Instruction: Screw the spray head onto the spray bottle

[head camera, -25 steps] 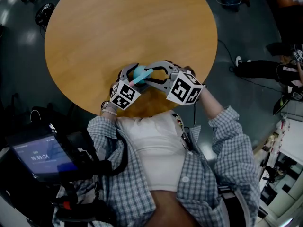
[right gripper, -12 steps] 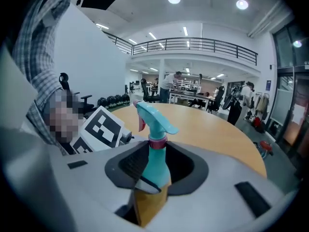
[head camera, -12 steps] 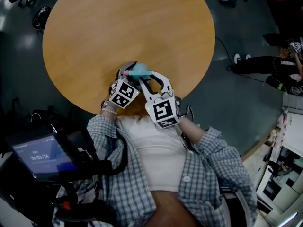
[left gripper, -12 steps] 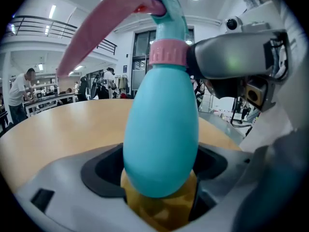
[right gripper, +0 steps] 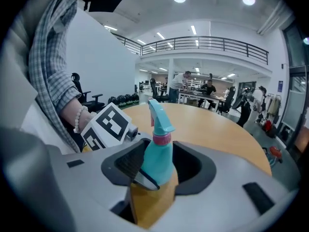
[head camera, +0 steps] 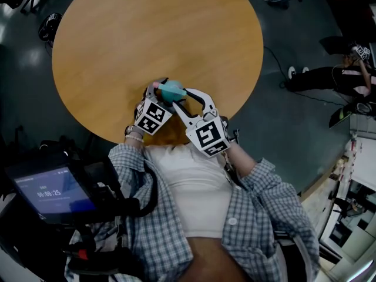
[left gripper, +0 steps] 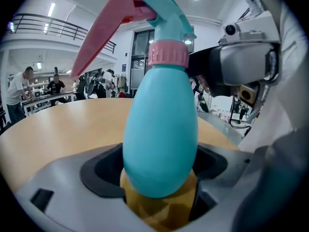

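The round wooden table (head camera: 147, 34) fills the top half of my head view, and all the work sits at its near edge, in the middle of the frame. My left gripper (left gripper: 159, 178) pinches the teal egg-shaped plastic spray bottle (left gripper: 161, 139) low on its fat belly and holds it upright. My right gripper (right gripper: 157, 166) has its jaws spread wide round the same bottle, with a gap on one side, so it grips nothing. The teal spray head with the pink trigger (left gripper: 161, 6) sits on top. The pink ribbed collar (left gripper: 168, 55) under it looks seated on the neck, but I cannot tell how tight it is. Here is what worries me. The belly is round and smooth, so a hard twist on the collar may make the bottle spin or pop out of the left jaws. If the right jaws close on the trigger and not the collar, I might tip the bottle. If the collar sits crooked, the threads could jam.
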A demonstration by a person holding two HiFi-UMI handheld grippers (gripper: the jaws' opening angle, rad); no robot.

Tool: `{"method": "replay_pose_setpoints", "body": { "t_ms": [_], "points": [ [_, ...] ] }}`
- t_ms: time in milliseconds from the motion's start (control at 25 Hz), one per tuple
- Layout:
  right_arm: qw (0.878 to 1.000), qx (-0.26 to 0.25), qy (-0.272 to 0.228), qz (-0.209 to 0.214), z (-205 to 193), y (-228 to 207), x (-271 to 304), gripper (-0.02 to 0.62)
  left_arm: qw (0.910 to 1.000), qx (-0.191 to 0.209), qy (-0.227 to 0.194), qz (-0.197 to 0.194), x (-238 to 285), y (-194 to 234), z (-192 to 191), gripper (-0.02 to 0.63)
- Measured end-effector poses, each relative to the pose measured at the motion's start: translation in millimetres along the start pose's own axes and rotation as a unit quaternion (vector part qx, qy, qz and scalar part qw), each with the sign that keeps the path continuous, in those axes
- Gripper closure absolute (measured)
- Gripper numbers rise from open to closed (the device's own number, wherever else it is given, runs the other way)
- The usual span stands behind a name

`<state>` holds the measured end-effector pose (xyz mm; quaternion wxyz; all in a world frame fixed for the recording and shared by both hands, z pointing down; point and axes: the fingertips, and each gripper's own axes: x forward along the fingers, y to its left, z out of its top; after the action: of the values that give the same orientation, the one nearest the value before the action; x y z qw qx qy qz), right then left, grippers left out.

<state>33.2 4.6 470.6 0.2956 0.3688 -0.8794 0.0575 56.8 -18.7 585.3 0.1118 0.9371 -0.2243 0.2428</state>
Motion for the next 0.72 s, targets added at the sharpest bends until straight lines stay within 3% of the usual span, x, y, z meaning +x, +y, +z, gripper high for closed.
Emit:
{"method": "replay_pose_setpoints", "body": {
  "t_ms": [40, 160, 360, 600, 720],
  "points": [
    [1.0, -0.012, -0.003, 0.015, 1, -1, 1, 0.421, 1.0, 0.0, 0.001, -0.002, 0, 0, -1, 0.184],
    [0.991, -0.09, -0.015, 0.1, 7, 1, 5, 0.411, 0.9999, 0.007, 0.005, -0.011, 1, -1, -2, 0.184],
    [0.937, -0.258, 0.029, 0.235, 10, -2, 14, 0.411, 0.9998, 0.012, 0.008, -0.017, 1, 0, -5, 0.184],
    [0.882, -0.331, 0.061, 0.33, 14, 5, 18, 0.422, 0.9997, 0.01, 0.009, -0.02, 1, 2, -4, 0.184],
    [0.869, -0.345, 0.057, 0.349, 14, 9, 18, 0.466, 0.9997, 0.009, 0.008, -0.02, 0, 2, -4, 0.184]
  ]
}}
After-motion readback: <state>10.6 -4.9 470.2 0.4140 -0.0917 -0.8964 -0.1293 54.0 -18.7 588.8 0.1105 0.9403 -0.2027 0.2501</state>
